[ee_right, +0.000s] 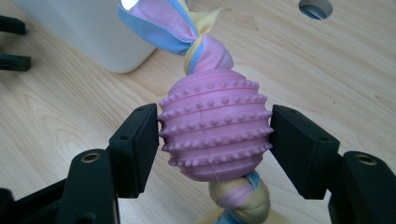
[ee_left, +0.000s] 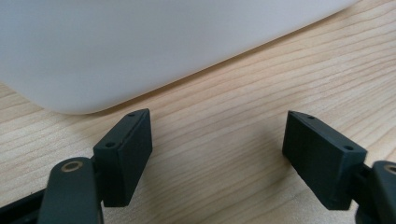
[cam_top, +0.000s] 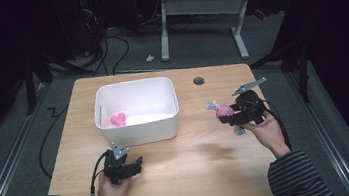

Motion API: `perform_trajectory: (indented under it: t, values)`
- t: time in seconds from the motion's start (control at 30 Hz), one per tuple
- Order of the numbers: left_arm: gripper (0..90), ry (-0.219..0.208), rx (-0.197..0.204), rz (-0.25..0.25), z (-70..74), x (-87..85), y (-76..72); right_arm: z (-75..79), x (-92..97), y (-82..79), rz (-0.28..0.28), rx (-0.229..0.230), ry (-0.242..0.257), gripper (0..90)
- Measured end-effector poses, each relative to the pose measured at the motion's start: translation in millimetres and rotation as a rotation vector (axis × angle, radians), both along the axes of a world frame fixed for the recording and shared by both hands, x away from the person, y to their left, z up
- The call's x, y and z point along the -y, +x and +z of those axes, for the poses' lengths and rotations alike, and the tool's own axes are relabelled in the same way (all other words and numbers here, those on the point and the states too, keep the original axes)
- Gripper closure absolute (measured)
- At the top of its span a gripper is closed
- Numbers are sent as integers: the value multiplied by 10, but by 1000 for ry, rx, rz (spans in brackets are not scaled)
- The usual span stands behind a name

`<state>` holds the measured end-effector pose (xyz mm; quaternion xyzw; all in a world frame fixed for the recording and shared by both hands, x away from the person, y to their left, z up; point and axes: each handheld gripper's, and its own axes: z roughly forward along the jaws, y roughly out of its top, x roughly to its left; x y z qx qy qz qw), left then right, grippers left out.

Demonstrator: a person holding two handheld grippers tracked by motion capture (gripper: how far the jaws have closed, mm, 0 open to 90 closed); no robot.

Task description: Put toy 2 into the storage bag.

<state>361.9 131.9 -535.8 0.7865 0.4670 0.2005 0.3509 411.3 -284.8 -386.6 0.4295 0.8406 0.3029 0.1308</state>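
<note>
Gripping the toy [ee_right: 215,125] — right gripper [ee_right: 215,140] had its jaws clamped on both flanks of the pink studded ball, pads pressed flat against the ridges. The toy's cloth tail, blue, pink and yellow, stuck out beyond the jaw tips; a knotted cloth end hung on the near side of the jaws, below the ball. In the high view the right gripper [cam_top: 230,113] sat off the counter [cam_top: 196,166], held in the right hand [cam_top: 267,129], with the toy [cam_top: 220,108] at its tips pointing toward the bin [cam_top: 139,132]. Toy was clear of the counter surface, with a faint shadow under it.

Left gripper [ee_left: 217,154] had its jaws wide apart with only bare wood between them. The bin wall [ee_left: 140,51] stood just past the jaw tips, not touching either pad as far as could be seen. In the high view the left gripper [cam_top: 125,165] rested low at the counter's near edge, in the left hand [cam_top: 111,194], just short of the bin's near wall.

A second pink item [cam_top: 118,119] lay on the bin floor, well beyond the left jaws. A cable hole [cam_top: 198,81] sat in the counter beyond the right jaws; it also showed past the toy in the right gripper view [ee_right: 315,8].
</note>
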Motion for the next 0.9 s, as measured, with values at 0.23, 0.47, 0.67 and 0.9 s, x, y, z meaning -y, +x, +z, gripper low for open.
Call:
perform_trajectory:
  t: [0.23, 0.47, 0.67, 0.9]
  values:
    - [245, 1, -1, -1, 0, -1, 0, 144, -75, 28, 31, 8, 37, 345]
    - [245, 0, 0, 0, 0, -1, 0, 295, -204, 67, 84, 25, 50, 345]
    - [245, 0, 0, 0, 0, 0, 0, 390, -340, 113, 119, 31, 33, 345]
    - [245, -1, 0, 0, 0, 0, 0, 494, -493, 168, 162, 41, 30, 345]
